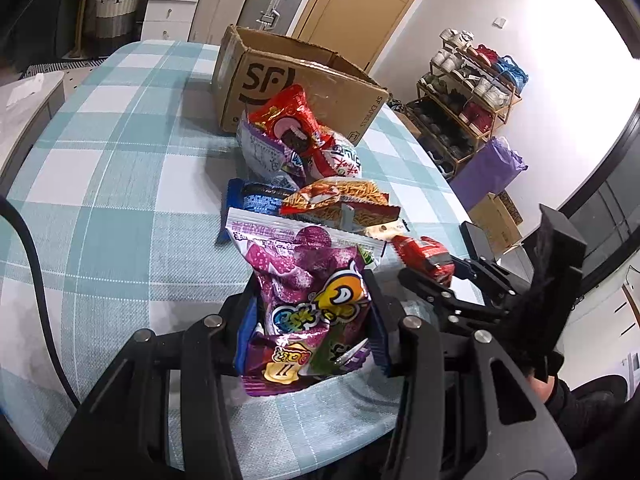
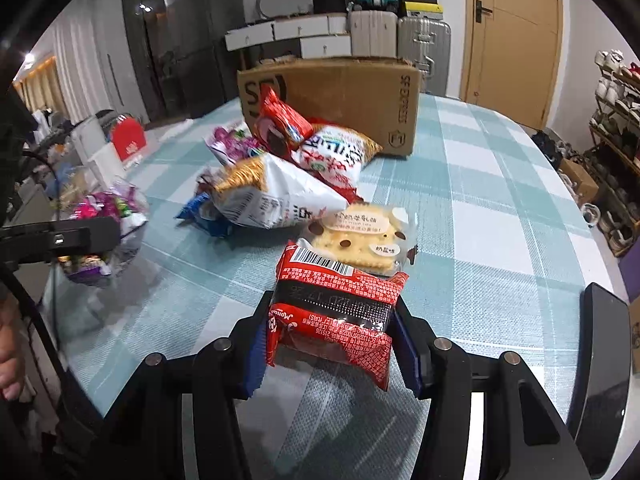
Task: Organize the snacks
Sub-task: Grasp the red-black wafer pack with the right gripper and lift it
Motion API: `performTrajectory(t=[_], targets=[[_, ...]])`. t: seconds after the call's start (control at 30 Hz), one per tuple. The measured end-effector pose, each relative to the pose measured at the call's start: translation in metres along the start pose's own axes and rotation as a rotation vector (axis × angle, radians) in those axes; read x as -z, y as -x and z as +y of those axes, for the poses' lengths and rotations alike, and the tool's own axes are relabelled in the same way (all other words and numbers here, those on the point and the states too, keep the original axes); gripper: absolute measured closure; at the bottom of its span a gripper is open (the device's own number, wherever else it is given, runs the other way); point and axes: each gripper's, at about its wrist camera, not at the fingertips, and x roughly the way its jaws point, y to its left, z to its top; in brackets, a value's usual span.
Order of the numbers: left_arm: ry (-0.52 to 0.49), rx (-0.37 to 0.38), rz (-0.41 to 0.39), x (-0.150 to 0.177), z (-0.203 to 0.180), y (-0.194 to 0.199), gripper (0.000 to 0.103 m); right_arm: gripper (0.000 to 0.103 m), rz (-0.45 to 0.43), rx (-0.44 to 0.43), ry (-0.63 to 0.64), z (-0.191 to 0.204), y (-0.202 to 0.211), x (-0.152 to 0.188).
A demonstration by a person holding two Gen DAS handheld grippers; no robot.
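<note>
Left tool [image 1: 310,320] clamped on crinkly purple foil bag [image 1: 310,292]; right tool [image 2: 332,332] pinching glossy red packet [image 2: 336,312], barcode showing. Cardboard box [image 2: 340,96] marked "SF EXPRESS".

Left gripper [image 1: 310,320] low over table, fingers closed on purple candy bag [image 1: 308,296]. Right gripper [image 2: 332,332] alongside, level, clamped on red snack pack [image 2: 336,308]. Bare hand [image 2: 10,344] visible at left edge of right view.
</note>
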Motion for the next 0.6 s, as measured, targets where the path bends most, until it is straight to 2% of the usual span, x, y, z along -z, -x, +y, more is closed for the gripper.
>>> performTrajectory(t=[0.1,0.23,0.33,0.6], targets=[[-0.010,0.004,-0.004,-0.002,-0.003,0.000,0.061,0.049,-0.032,-0.025,-0.004,-0.005,0.012,-0.001],[-0.013,0.008,-0.011,-0.006,-0.005,0.001,0.061,0.049,-0.065,-0.016,0.025,-0.003,0.025,-0.004],[-0.029,0.005,-0.023,-0.011,-0.010,0.004,0.061,0.049,-0.084,-0.059,-0.013,-0.010,0.033,-0.011],[-0.062,-0.039,-0.094,-0.054,-0.014,0.026,0.061,0.049,-0.159,-0.163,-0.091,-0.032,0.058,-0.040]])
